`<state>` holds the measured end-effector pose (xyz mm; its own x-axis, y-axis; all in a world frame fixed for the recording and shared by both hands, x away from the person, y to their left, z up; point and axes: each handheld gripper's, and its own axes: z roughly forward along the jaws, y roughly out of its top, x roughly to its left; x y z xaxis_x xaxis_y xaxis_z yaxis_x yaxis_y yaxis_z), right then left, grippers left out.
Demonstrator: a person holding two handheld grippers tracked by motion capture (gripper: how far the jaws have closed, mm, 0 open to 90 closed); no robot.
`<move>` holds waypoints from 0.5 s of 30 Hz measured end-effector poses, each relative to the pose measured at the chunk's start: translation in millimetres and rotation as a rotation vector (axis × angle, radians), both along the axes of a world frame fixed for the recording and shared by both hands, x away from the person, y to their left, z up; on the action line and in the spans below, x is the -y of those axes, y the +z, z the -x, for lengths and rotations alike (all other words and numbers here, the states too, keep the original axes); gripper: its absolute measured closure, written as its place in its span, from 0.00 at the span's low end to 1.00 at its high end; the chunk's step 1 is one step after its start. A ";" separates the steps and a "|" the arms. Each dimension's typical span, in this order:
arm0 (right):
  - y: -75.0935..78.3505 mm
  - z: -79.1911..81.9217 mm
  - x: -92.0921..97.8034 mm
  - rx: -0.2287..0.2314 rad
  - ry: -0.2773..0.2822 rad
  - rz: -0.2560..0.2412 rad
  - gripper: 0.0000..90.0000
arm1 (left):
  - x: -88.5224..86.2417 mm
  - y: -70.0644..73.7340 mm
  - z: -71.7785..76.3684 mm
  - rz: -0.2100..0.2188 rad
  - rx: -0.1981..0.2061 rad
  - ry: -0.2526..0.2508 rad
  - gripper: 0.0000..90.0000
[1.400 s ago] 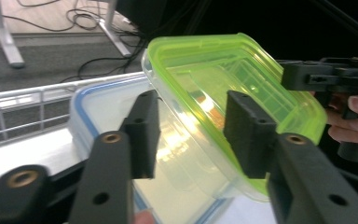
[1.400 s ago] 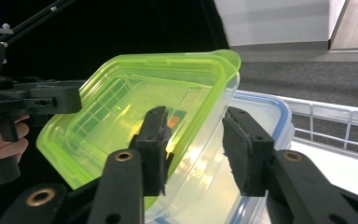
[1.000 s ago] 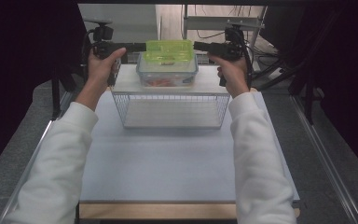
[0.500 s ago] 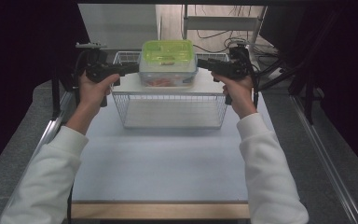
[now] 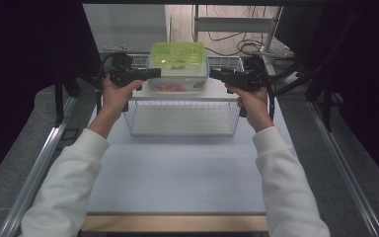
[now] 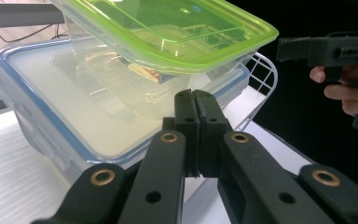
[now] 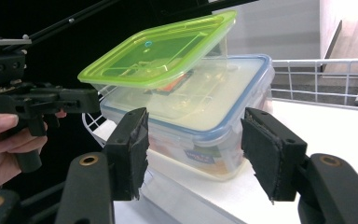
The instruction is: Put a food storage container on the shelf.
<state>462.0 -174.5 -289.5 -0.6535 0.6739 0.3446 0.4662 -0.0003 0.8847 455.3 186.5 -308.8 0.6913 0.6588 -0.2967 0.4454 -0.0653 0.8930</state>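
A wire basket (image 5: 182, 116) stands on the white table (image 5: 177, 168).

text: none legible | blue-rimmed container (image 7: 205, 140) label (image 7: 200, 155): too blurred to read

Work table in a dim, curtained room

A pale table top (image 5: 177, 173) with a wooden front edge (image 5: 172, 223) stands on grey floor (image 5: 24, 148); black curtains (image 5: 24, 59) hang on both sides, and cables (image 5: 232, 42) lie on the floor behind.

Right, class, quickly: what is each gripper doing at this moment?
Left gripper: shut, holding nothing, beside the stacked boxes.
Right gripper: open, holding nothing, jaws apart short of the boxes.
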 end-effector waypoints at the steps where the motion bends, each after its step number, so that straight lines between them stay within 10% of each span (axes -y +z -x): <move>1: -0.5 0.1 0.9 0.002 0.000 0.000 0.46 | 0.1 -0.3 -0.6 0.000 -0.001 0.002 0.99; 12: -3.1 3.1 -7.7 0.012 0.023 0.020 0.50 | -4.0 -3.6 9.8 0.012 0.004 -0.007 0.98; 15: -3.2 4.0 -10.3 0.012 0.036 0.027 0.64 | -8.5 -4.7 18.9 0.026 0.004 -0.008 0.98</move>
<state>457.9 -164.2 -292.7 -0.6811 0.6591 0.3188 0.4550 0.0398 0.8896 436.5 195.0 -313.5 0.6978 0.6452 -0.3112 0.4416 -0.0454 0.8961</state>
